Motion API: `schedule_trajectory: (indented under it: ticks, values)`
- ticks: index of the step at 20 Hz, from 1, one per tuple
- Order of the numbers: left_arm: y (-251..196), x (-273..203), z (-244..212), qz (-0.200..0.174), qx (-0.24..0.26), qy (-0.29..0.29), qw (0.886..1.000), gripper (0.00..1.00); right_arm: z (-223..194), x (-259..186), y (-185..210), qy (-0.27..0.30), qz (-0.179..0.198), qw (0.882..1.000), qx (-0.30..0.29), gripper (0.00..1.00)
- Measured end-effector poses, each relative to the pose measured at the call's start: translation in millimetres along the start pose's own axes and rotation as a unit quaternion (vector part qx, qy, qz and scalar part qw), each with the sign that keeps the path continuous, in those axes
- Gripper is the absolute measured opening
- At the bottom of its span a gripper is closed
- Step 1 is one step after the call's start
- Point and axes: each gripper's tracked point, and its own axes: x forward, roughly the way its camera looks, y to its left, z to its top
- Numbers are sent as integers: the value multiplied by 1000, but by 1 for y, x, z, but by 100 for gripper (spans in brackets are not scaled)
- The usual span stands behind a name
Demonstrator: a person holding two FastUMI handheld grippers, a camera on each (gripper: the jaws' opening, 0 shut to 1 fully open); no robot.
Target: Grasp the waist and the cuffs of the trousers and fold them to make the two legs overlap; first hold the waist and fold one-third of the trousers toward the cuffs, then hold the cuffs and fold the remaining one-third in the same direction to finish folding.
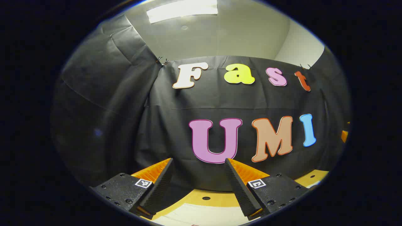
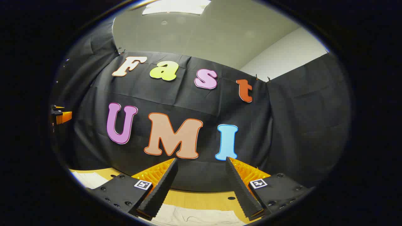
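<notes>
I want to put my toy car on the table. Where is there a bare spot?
A bare strip of the wooden table runs along the foot of the black cloth wall, beyond the pale trousers. In the left gripper view the same strip lies past the trousers. Nearer you, the cloth covers the table, under both open grippers.

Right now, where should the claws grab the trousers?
Only a pale strip of the trousers shows, flat on the table below both open claws. Probably come straight down and pinch an edge; the waist and cuffs are out of view.
</notes>
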Motion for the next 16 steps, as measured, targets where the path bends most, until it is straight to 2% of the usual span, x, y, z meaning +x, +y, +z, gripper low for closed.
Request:
schedule_trajectory:
  ticks: [1, 5, 7, 9, 16]
  values:
    - [0, 0, -3, 2, 2, 5, 1000, 94, 1, 2, 0, -1, 0, 1000, -4, 97]
    - [2, 1, -8, 2, 2, 15, 1000, 92, 2, 5, 3, -3, 4, 1000, -14, 97]
    - [3, 2, -6, -2, 3, 9, 1000, 95, -1, 5, 7, 0, 5, 1000, -17, 97]
    - [2, 2, -2, -4, 7, 0, 1000, 93, -4, 5, 9, 6, 6, 1000, -18, 96]
    - [-12, 0, -3, -28, 29, -5, 999, 95, -16, -1, 5, 18, 7, 1000, -23, 97]
